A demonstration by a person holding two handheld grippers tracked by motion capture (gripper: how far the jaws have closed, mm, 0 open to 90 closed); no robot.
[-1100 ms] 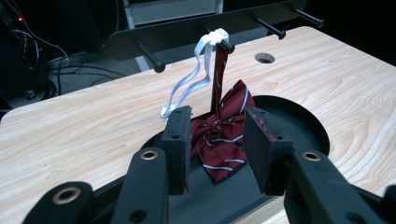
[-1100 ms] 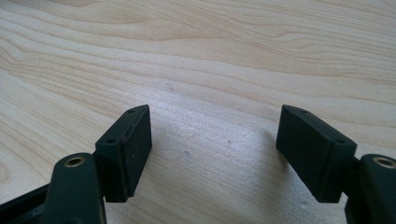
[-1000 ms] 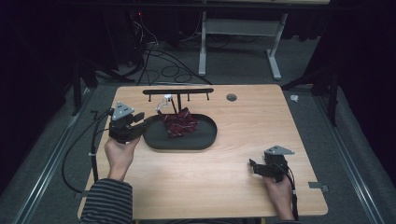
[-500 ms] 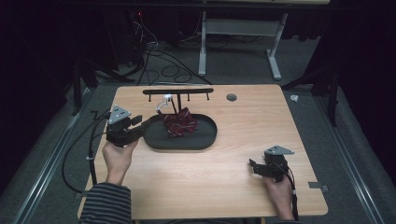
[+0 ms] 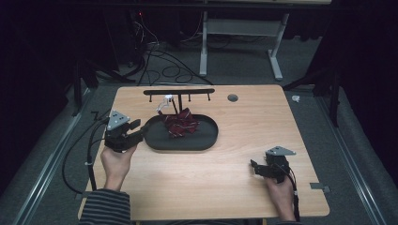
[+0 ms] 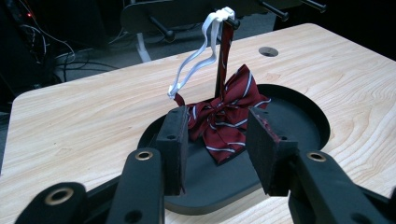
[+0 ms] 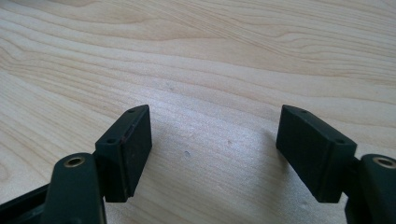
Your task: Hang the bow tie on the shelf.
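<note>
A dark red striped bow tie [image 5: 180,123] [image 6: 226,116] lies in a black oval tray [image 5: 206,140] [image 6: 299,112]. Its red strap and white elastic band [image 6: 196,65] run up to a peg of the black rack [image 5: 178,92] behind the tray. My left gripper [image 5: 137,131] [image 6: 217,149] stands open at the tray's left end, pointing at the bow tie with nothing between its jaws. My right gripper [image 5: 256,168] [image 7: 212,149] is open low over bare wood near the table's front right.
The wooden table [image 5: 244,187] has a round grey grommet [image 5: 232,98] at the back. Cables trail off the left edge and across the floor behind. A desk frame [image 5: 239,42] stands beyond the table.
My left gripper has drawn back to the left and toward the table's front, away from the bow tie to the tray's left end. The right gripper has stayed put.
</note>
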